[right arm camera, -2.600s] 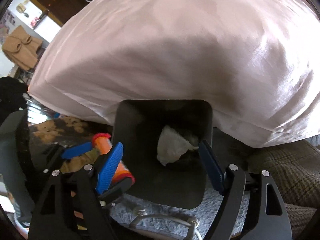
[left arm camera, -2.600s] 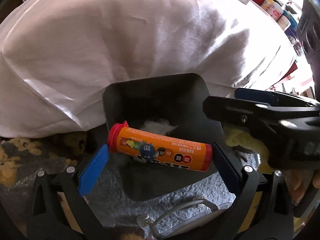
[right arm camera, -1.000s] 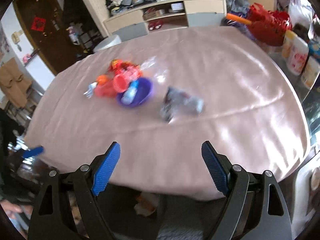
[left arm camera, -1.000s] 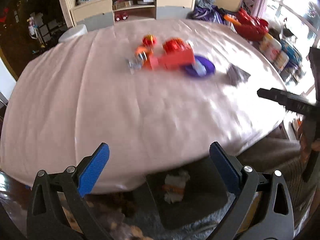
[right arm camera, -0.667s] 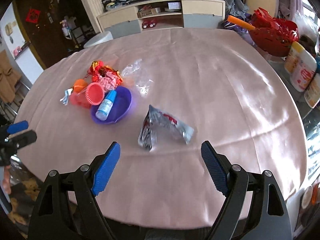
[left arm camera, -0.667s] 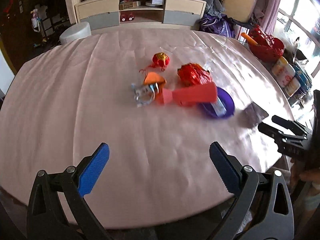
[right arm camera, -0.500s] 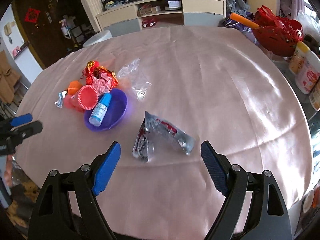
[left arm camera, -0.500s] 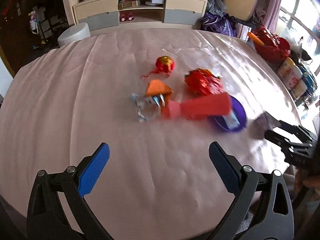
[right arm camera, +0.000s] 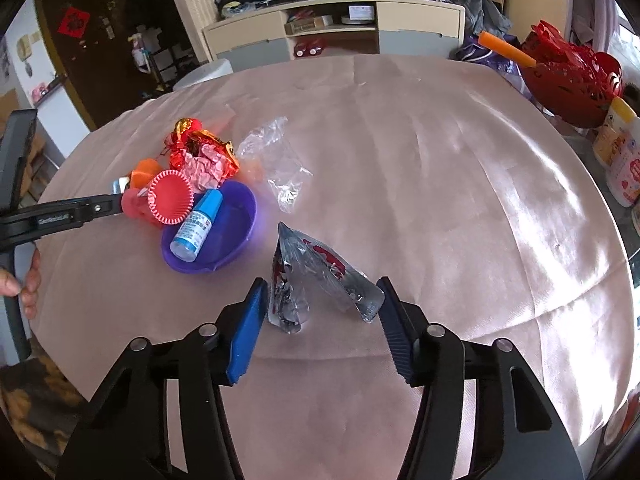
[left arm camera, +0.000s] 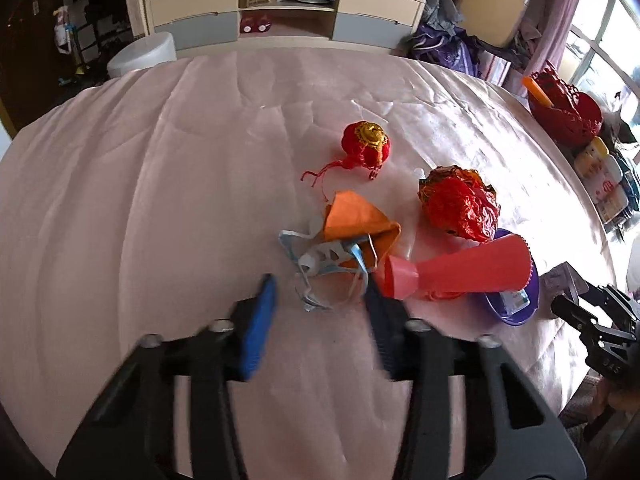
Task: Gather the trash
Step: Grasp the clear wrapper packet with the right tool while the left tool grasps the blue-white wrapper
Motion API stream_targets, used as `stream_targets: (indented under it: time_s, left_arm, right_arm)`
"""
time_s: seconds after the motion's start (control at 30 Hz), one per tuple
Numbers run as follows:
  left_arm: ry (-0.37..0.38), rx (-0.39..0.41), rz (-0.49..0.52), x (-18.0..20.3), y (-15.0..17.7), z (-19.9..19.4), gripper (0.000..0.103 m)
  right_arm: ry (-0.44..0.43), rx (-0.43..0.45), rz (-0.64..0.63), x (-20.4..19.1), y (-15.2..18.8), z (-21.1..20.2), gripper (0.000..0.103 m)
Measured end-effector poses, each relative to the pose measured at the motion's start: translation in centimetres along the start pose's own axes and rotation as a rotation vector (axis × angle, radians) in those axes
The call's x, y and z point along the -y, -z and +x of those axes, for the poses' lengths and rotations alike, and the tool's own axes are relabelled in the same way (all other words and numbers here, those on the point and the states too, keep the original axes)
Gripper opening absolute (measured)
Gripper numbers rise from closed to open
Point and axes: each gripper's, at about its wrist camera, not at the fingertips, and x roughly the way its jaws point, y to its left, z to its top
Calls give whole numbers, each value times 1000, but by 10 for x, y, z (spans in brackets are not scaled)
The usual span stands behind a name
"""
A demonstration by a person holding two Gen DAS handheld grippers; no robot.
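Observation:
A round table under a pink cloth (left arm camera: 160, 200) holds a pile of litter. My left gripper (left arm camera: 320, 284) points down at it, jaws closing, with a tangled blue-and-white mask (left arm camera: 324, 268) between the tips; the pads do not visibly press on it. An orange paper cone (left arm camera: 356, 220), a red plastic cone (left arm camera: 460, 268) and crumpled red foil (left arm camera: 460, 204) lie just beyond. My right gripper (right arm camera: 322, 284) is closing around a silver foil wrapper (right arm camera: 316, 280) that lies on the cloth, pads right at its ends.
A purple bowl (right arm camera: 240, 216) with a small blue-capped bottle (right arm camera: 196, 224) sits left of the wrapper, and a clear plastic bag (right arm camera: 276, 164) behind it. A red lantern ornament (left arm camera: 366, 144) lies farther back. A red basket (right arm camera: 572, 76) and bottles (right arm camera: 620, 160) stand at the right edge.
Both grippers rose from the dark bin below the table to above the cloth. The left one moved in on the pile and narrowed its jaws; the right one narrowed around the wrapper.

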Motion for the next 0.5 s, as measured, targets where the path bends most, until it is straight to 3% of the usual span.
stream_targets:
  time_s: [0.1, 0.27, 0.5]
  left_arm:
    - [16, 3, 16, 1, 3, 0, 12]
    - [-24, 20, 40, 2, 15, -13, 9]
    - [-88, 88, 46, -1, 40, -70, 9]
  right_arm:
    - [1, 3, -9, -2, 1, -1, 53]
    - [1, 24, 1, -3, 5, -12, 53]
    - [-21, 76, 5, -14, 11, -46, 53]
